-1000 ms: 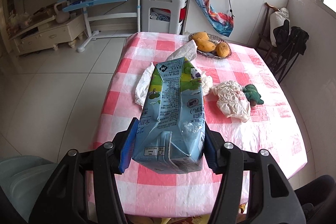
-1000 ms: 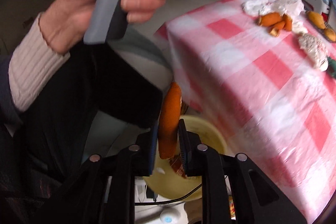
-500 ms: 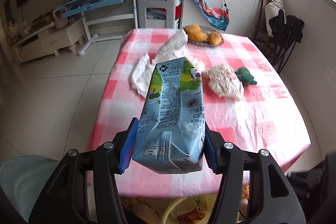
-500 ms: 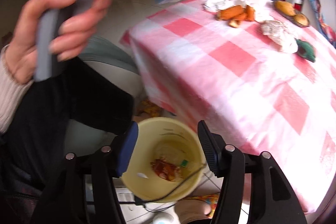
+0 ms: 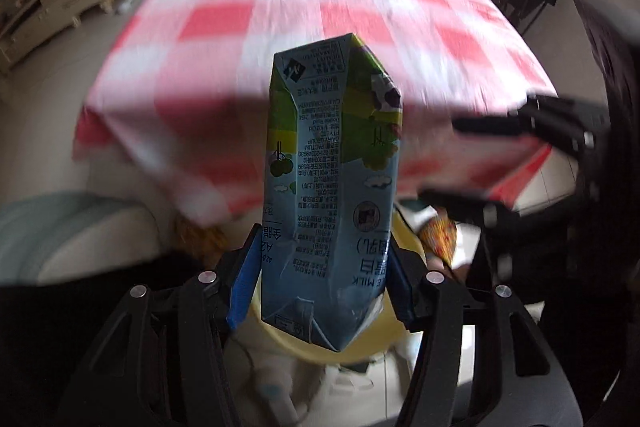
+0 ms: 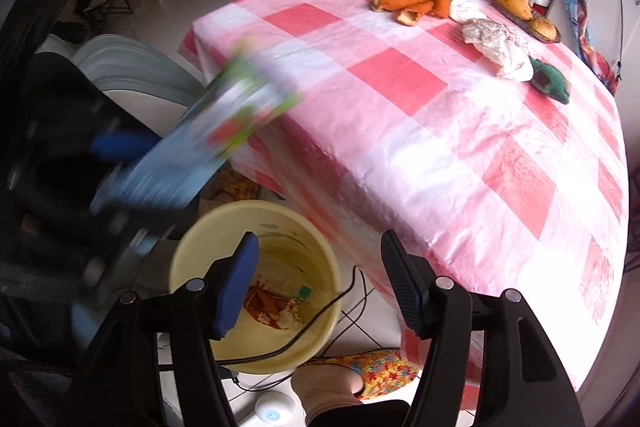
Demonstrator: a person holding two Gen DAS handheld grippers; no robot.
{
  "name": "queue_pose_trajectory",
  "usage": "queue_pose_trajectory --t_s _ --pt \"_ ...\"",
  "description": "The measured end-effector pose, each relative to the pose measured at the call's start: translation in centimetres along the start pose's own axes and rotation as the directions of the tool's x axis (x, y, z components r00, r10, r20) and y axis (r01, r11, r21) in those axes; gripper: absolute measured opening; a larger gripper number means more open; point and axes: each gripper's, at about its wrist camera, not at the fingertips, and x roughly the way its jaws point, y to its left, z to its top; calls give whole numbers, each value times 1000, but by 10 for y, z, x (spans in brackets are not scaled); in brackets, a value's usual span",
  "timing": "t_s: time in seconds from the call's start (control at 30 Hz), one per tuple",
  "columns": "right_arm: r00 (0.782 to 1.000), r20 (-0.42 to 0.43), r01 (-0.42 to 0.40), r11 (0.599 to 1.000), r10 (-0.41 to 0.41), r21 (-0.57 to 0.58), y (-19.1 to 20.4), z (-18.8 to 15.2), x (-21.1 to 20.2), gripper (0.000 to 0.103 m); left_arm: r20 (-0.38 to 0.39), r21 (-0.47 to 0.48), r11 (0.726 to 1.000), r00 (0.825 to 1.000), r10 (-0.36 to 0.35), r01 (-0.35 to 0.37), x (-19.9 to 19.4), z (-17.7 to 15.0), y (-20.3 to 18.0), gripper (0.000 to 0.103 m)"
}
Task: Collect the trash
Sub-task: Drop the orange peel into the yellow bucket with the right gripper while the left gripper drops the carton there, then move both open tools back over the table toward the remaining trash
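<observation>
table: pink and white check cloth [image 6: 400, 79] fills the right of the frame
floor: pale tiles, yellow bin [image 6: 256, 287] lower middle
left gripper [image 5: 320, 279]: squeezing a blurry milk carton [image 5: 332, 187], maybe over the bin
right gripper [image 6: 316, 287]: jaws just opened, nothing between them

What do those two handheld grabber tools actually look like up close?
Both look alike. The left gripper and right gripper each have two angular black plastic fingers with round silver screw heads, tipped with blue ribbed pads. No cables or markings show on them.
</observation>
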Motion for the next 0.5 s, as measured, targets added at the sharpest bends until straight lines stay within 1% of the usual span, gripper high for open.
queue_pose_trajectory --t_s 0.03,0.1,0.2,0.27,0.37,0.47,0.5 --pt "1000 0 3 1000 -3 4 0 0 0 62 -25 -3 1000 1000 -15 15 1 -7 -1 54" --pt "1000 1 8 1000 -8 7 0 0 0 62 -27 -4 1000 999 -22 22 -2 -12 -1 54" --pt "1000 -3 19 1000 -18 10 -1 -1 1 62 34 -16 1000 999 -5 5 -17 -7 2 55" --pt "1000 -5 23 1000 -23 14 -1 -3 1 62 83 -25 1000 997 4 -2 -28 0 7 58" --pt "999 -5 32 999 -31 23 -1 -4 1 63 136 -45 999 990 24 -18 -39 18 16 59" --pt "1000 14 22 999 -23 29 -2 -1 1 63 189 -75 996 980 63 -50 -48 42 28 59" --pt "1000 17 21 999 -21 28 -2 -1 1 63 218 -84 994 972 88 -71 -53 53 32 59"
